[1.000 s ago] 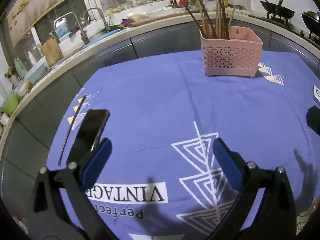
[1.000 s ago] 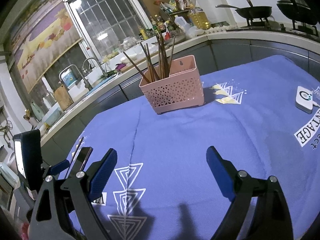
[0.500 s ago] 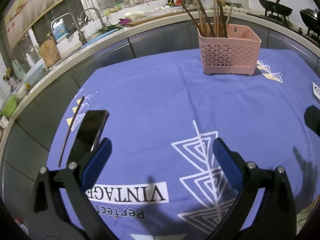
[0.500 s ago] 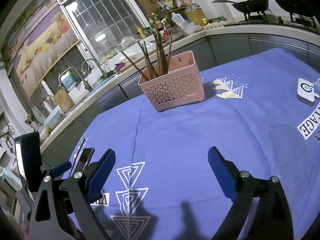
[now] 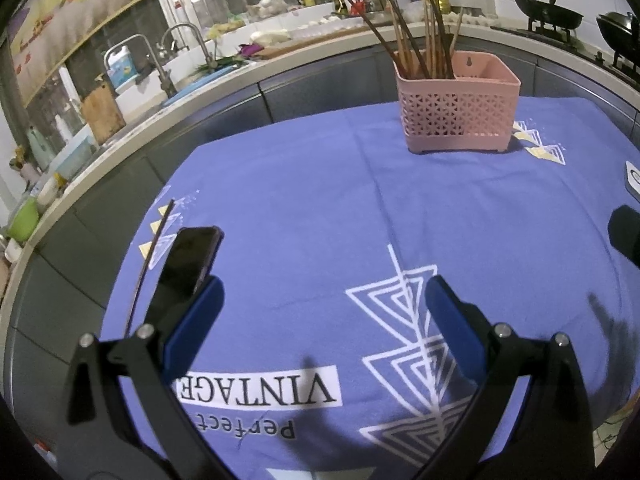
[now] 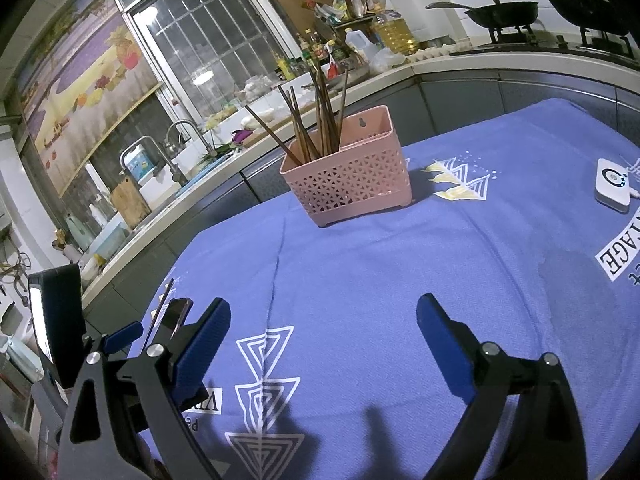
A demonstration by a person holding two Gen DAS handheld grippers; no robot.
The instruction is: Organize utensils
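Note:
A pink perforated utensil basket stands at the far side of the blue tablecloth, with several brown chopsticks upright in its left part; it also shows in the right wrist view. One loose dark chopstick lies near the table's left edge, beside a black phone. It also shows in the right wrist view. My left gripper is open and empty over the cloth near the front. My right gripper is open and empty, to the right of the left gripper.
A white round-button device lies on the cloth at the right. The blue tablecloth bears white triangle prints and a "VINTAGE" label. A kitchen counter with sink, bottles and woks runs behind the table.
Both views have shifted slightly: the basket sits a little nearer and lower in the frames. Nothing on the table has moved, and both grippers stay open.

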